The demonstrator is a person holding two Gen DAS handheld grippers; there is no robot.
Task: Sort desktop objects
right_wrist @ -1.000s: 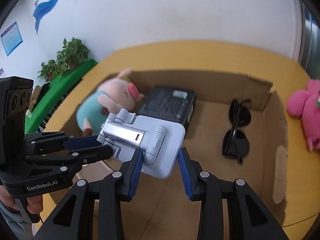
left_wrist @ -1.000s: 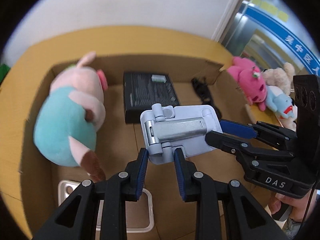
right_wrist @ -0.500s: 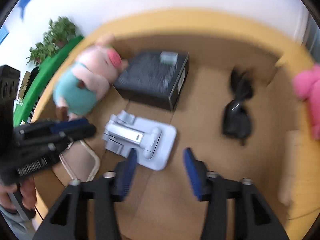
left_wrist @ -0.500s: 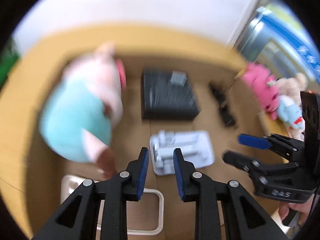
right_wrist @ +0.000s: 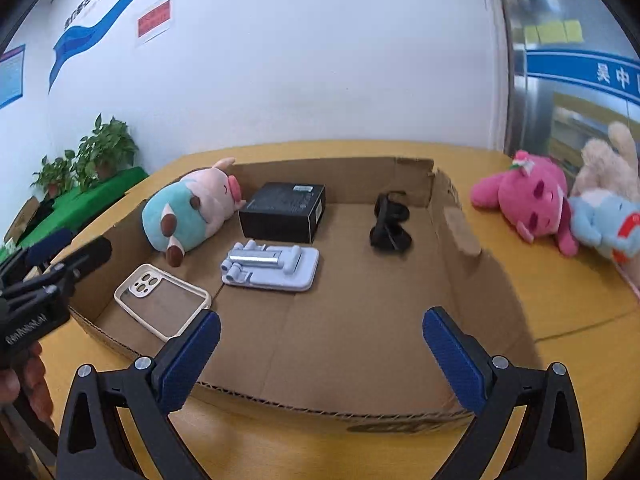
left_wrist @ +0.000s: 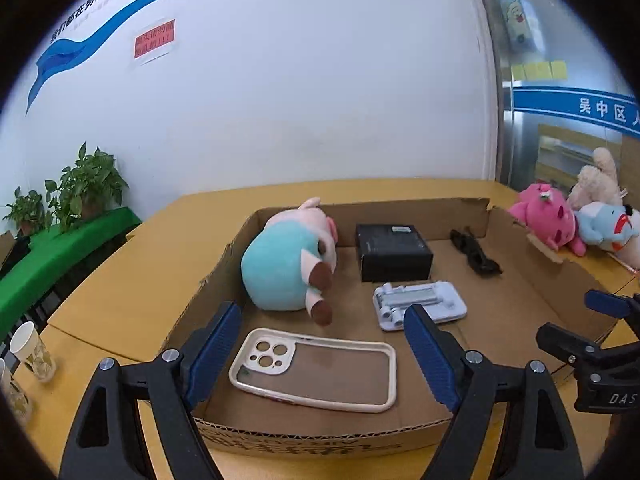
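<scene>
Hovering at the near edge of the cardboard tray, the left gripper has its blue-padded jaws spreading apart with nothing between them; its fingertips frame the phone case, which lies flat on the tray floor just ahead of and below them, untouched. Ahead of its right finger sits the pale blue phone stand, folded flat on the cardboard and free of both tools. Beyond that stand is the black box, and ahead of the left finger the pig plush lies on its side against the tray's left wall. Farther ahead and to the right, near the back wall, rest the dark sunglasses. The right gripper is held over the tray's near rim as well, its jaws opening very wide and empty, with only bare cardboard between the pads. From it, the phone stand lies ahead and left of centre, the phone case just beyond its left fingertip, the black box and pig plush farther back on the left, and the sunglasses ahead, slightly right. Off to its right, outside the tray on the yellow table, lies a heap of plush toys, pink, blue and cream; how many there are I cannot quite make out at the distorted edge. At the left edge of that view the other tool's fingers show, with a hand gripping its handle.
</scene>
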